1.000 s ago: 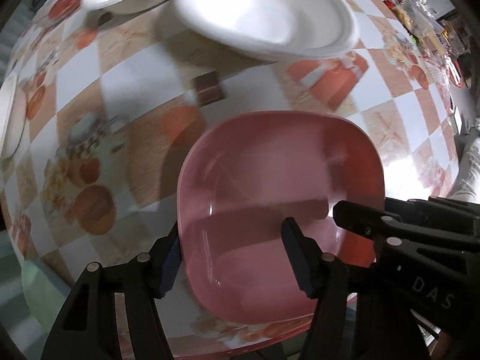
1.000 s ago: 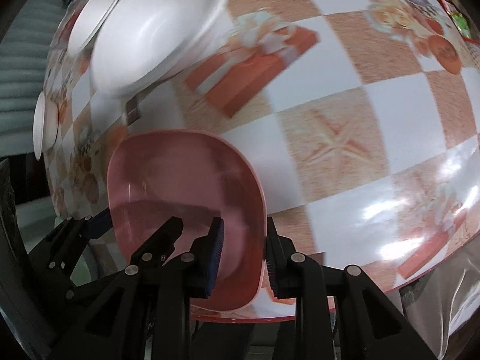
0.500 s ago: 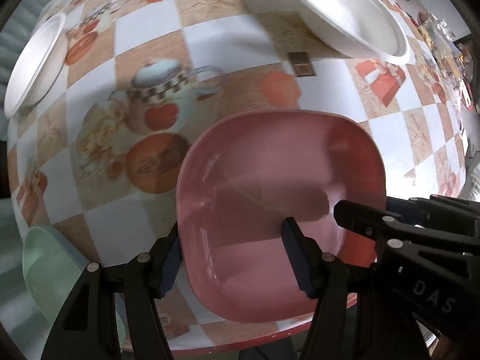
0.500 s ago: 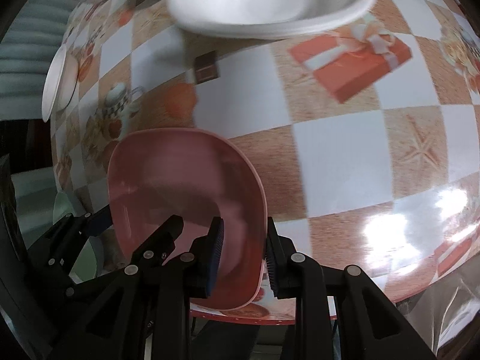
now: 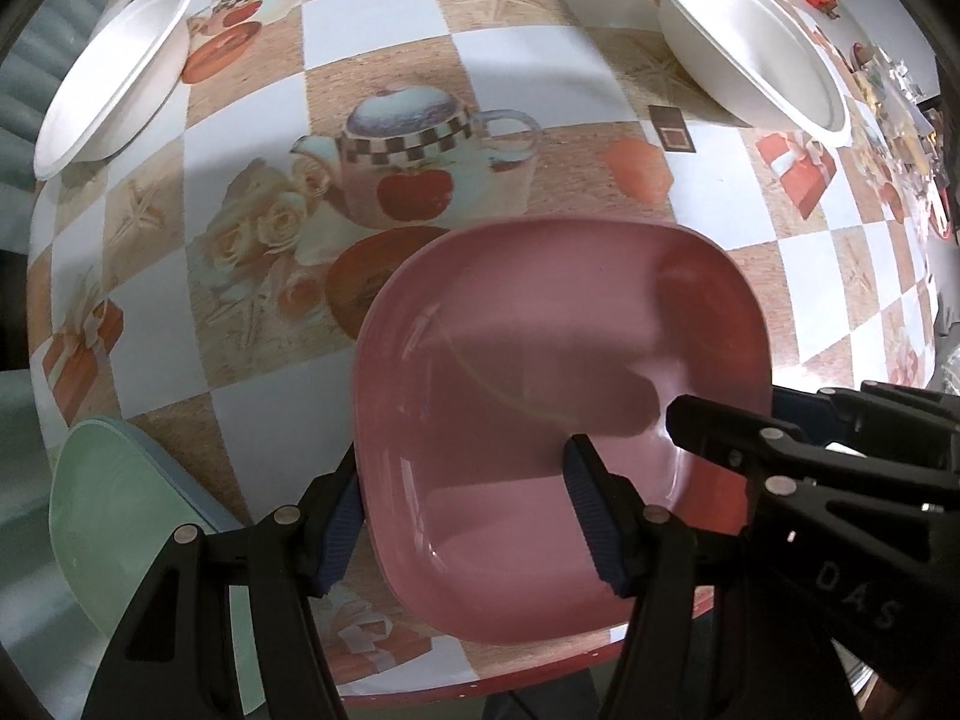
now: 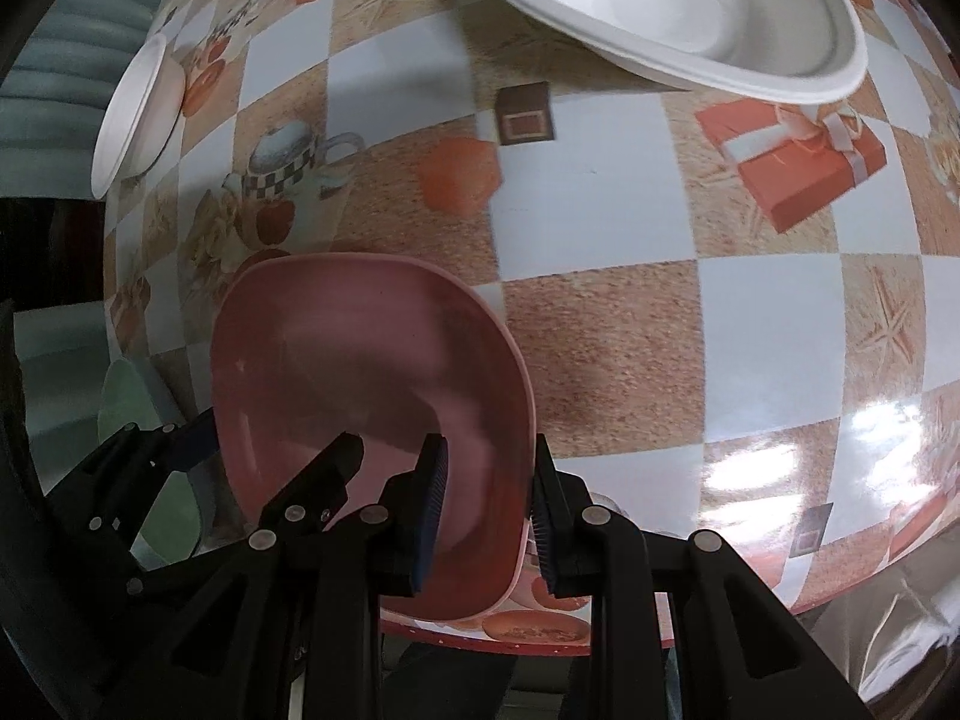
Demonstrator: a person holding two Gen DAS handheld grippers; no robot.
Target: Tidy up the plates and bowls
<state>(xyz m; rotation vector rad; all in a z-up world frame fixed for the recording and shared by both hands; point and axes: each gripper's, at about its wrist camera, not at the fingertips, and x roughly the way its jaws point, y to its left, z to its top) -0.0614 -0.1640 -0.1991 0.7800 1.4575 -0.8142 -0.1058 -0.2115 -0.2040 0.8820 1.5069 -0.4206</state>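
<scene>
Both tongs had the pink plate [image 5: 558,360] over the worktop's [image 5: 372,48] near edge: right tongs [image 6: 487,504] pinching its right rim, left tongs [image 5: 465,513] wide around its left side. Green plate [image 5: 114,504] sat just left.

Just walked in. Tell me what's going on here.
A person with two handheld tongs is carrying a pink square plate above a patterned table. The right tongs pinch its right rim; the left tongs straddle its left edge. A green plate sits at the table's near left edge, with white bowls farther back.
</scene>
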